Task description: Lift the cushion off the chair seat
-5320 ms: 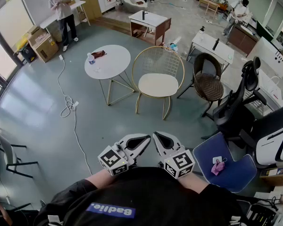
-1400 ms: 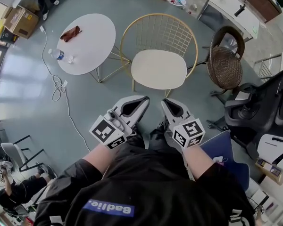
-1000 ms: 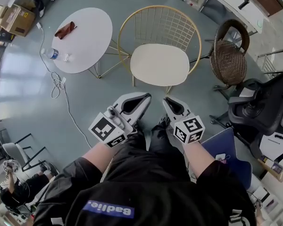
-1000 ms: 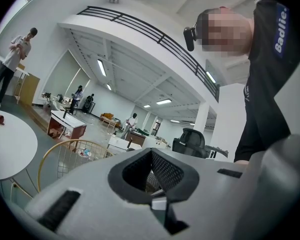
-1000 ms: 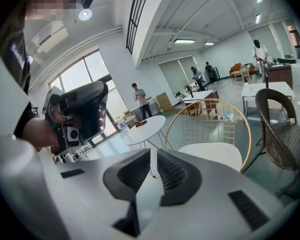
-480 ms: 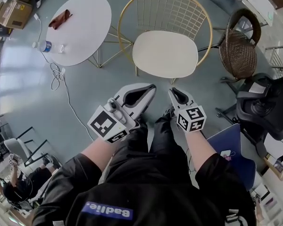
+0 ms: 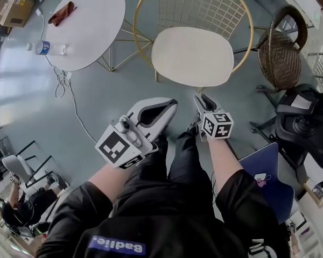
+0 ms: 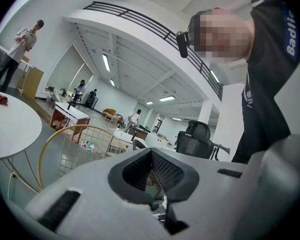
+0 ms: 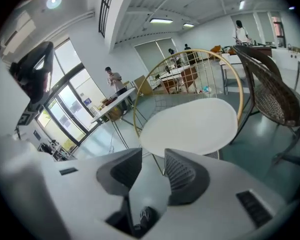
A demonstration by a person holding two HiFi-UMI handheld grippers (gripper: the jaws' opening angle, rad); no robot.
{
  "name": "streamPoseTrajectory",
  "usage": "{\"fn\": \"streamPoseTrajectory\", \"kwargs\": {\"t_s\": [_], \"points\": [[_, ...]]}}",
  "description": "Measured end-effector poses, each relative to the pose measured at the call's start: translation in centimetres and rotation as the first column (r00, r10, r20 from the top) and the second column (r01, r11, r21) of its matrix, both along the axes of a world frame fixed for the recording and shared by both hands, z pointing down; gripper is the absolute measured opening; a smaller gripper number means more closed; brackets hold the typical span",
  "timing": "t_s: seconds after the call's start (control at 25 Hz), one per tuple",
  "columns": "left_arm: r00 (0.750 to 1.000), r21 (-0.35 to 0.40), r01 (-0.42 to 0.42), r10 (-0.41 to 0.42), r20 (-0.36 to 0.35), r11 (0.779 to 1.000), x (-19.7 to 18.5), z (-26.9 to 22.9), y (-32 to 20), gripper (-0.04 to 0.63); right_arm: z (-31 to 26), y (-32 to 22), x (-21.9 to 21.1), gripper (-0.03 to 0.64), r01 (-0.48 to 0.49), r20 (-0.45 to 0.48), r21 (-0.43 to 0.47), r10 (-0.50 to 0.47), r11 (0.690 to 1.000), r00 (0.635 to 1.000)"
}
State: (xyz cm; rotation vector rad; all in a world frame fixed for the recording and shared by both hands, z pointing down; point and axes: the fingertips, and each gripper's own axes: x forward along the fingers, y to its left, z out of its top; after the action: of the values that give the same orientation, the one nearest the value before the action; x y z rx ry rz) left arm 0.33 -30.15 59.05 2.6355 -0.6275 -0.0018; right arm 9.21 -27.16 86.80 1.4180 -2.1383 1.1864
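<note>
The cushion (image 7: 192, 55), lying untouched on the seat of the chair (image 7: 204, 4) ahead of both tools, could be shoved back rather than gripped if its thin edge is missed by the right tool (image 7: 203, 100), whose empty jaws are opening, while the left tool (image 7: 171, 105) is seen with jaws together

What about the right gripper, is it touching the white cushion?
Apart. The right gripper view shows the whole cushion out ahead of the right gripper; its jaws are opening, with nothing held between them.

Chair backrest (image 7: 200, 4), top beyond upper edge
</note>
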Motion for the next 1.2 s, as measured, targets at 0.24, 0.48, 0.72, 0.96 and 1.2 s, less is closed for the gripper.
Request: {"fn": "streamPoseTrajectory", "kwargs": {"t_s": [0.24,0.48,0.72,0.96,1.2], "points": [[1.0,-0.006,0.005,-0.005,0.01,1.0,-0.5,2.0,-0.3,0.014,6.1,-0.8,1.0,0.172,-0.15,0.122,-0.105,0.162,0.983,0.979],[0.999,-0.011,0.008,-0.007,0.032,1.0,-0.9,4.3,-0.1,0.014,9.2,-2.2,0.9,0.206,-0.206,0.274,-0.12,0.232,0.971,0.933],[0.999,-0.024,0.015,-0.014,0.033,1.0,-1.3,5.7,0.1,0.014,10.3,-4.4,1.7,0.207,-0.307,0.422,-0.149,0.341,0.94,0.84],[0.999,-0.05,0.018,-0.016,0.032,0.999,-1.6,6.1,0.2,0.014,11.2,-6.7,2.7,0.206,-0.378,0.555,-0.198,0.421,0.905,0.717],[0.999,-0.043,0.025,-0.023,0.038,0.999,-2.6,5.4,0.1,0.014,10.7,-7.2,2.7,0.106,-0.4,0.566,-0.203,0.44,0.894,0.697]]}}
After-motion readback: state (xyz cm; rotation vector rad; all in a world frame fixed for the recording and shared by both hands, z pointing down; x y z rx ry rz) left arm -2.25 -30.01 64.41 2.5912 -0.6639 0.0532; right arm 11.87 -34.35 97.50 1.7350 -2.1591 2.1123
